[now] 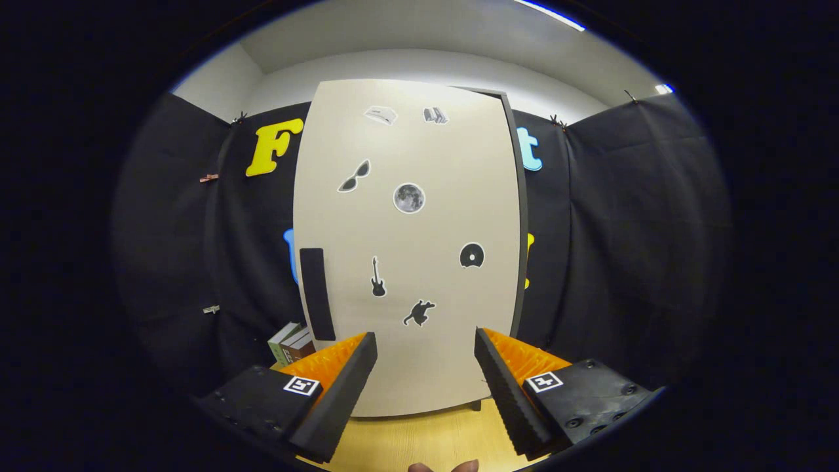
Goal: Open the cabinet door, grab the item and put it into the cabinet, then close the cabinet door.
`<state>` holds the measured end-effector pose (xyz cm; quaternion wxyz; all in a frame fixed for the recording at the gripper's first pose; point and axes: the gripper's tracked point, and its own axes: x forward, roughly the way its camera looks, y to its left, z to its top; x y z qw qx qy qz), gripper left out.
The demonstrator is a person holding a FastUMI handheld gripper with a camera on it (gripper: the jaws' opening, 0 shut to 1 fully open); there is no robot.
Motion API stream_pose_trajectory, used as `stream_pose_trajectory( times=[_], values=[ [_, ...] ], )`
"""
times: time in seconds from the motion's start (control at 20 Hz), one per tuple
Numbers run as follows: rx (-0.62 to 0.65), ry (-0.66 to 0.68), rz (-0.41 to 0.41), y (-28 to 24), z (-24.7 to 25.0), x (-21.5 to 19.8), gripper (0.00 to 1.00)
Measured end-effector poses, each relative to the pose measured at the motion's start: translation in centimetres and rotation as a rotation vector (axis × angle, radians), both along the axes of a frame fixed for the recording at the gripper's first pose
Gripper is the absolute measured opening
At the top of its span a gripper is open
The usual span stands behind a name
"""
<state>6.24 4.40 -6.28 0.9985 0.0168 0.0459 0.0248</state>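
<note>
A tall cabinet stands straight ahead on the wooden table (419, 439), its beige door (406, 262) shut and dotted with small black-and-white stickers. A black vertical handle (317, 294) sits near the door's left edge. My gripper (426, 347) hangs in front of the door's lower half, short of it, with the fingers wide apart and nothing between them. A small stack of books (292, 344) lies on the table left of the cabinet, just beyond my left finger (341, 380), which partly hides it.
Black cloth walls close in the booth behind and on both sides of the cabinet. The cabinet's dark side panel (521, 249) shows along its right edge. Fingertips of a person's hand (446, 467) peek in below the gripper.
</note>
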Motion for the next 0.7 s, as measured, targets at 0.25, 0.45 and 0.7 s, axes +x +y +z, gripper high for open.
stream_pose_trajectory(
  times=[0.25, 0.45, 0.7],
  values=[
    [0.015, -0.060, -0.031, 0.5, 0.8, 1.3, 0.98],
    [-0.016, -0.056, -0.055, 0.1, 0.9, 1.7, 0.98],
    [-0.014, -0.061, -0.072, -0.5, 1.1, 1.5, 0.98]
  ],
)
